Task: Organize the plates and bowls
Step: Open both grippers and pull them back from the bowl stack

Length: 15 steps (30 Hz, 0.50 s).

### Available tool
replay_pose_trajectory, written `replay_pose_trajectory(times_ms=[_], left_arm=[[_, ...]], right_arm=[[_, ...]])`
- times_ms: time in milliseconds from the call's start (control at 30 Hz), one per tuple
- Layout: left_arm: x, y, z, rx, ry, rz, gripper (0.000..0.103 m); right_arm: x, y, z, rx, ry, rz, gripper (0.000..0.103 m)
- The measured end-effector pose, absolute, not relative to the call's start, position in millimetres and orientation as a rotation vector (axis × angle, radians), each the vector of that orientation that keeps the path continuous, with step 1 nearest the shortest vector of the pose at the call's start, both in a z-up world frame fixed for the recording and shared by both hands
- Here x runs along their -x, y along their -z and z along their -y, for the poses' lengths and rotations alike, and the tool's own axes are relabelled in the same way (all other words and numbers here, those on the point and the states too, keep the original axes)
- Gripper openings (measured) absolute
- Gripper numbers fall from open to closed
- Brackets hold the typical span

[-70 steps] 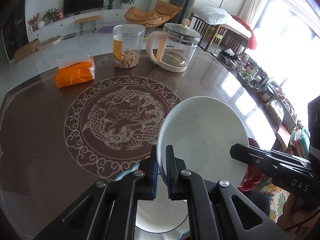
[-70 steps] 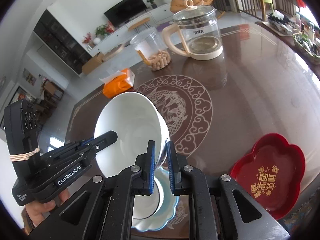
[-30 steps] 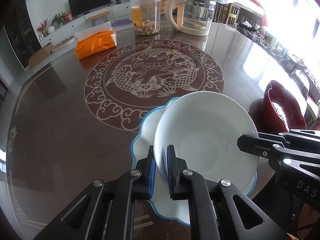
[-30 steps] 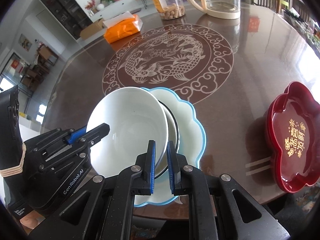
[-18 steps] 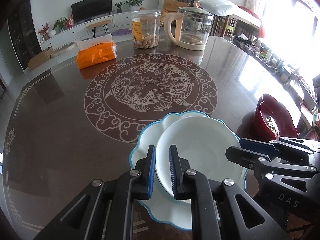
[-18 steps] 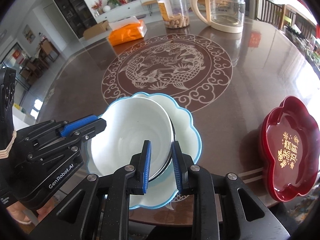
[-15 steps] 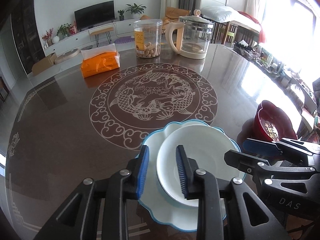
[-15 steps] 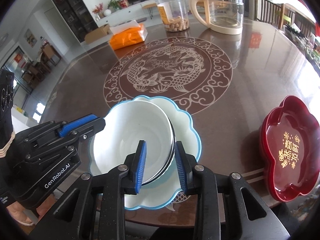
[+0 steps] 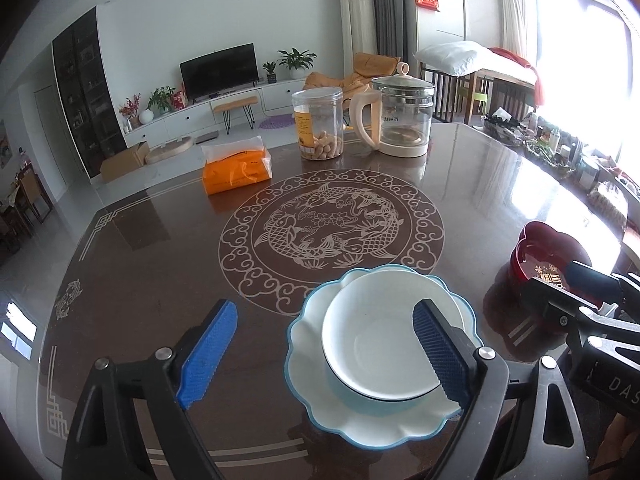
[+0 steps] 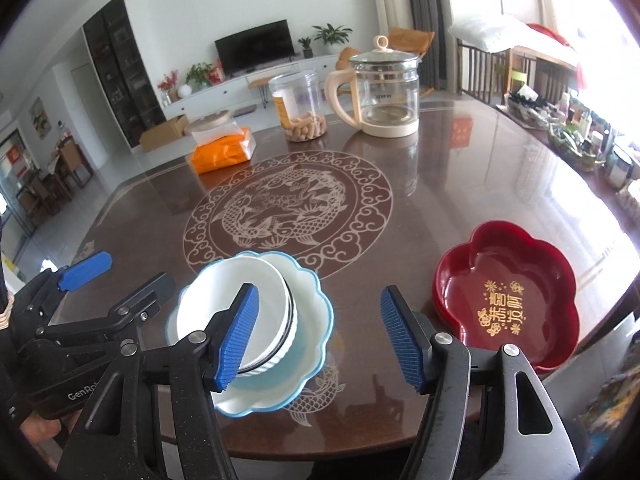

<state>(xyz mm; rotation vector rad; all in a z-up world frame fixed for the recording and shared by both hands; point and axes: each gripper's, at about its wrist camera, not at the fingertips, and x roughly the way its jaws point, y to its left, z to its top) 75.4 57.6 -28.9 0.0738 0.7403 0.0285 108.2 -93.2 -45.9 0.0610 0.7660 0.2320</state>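
Bowl stack settled: white round ceramic bowl (image 9: pixel 384 344) sits nested on a second bowl inside the scalloped blue-rimmed white plate (image 9: pixel 304 364), near the front edge of the dark brown table with the carved fish medallion (image 9: pixel 132 272); left gripper (image 9: pixel 324 356) and right gripper (image 10: pixel 316 336) have both just been opening, jaws now spread wide, pads off the rim, nothing pinched; red flower-shaped lacquer tray (image 10: pixel 508 288) lies well apart on the right side. Risk, as judged: left gripper's inner pad hangs over the bowl; a careless pull-back could clip the rim, tilt the top bowl, or nudge the plate toward the edge.
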Motion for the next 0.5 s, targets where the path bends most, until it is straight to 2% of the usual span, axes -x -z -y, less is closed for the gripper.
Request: replay_pose_trajectory(times_ms=[233,500], left_arm=[[-50.4,29.9,-47.8,-0.099,-0.073,-0.707,0.095],[-31.8,24.7,-39.5,-0.083,-0.053,-0.708,0.096]], right_arm=[[-77.5,54.3,106.0,-0.05,-0.137,-0.732,0.07],[-57.0,63.7,120.7,-0.07,-0.097,-0.735,0.07]])
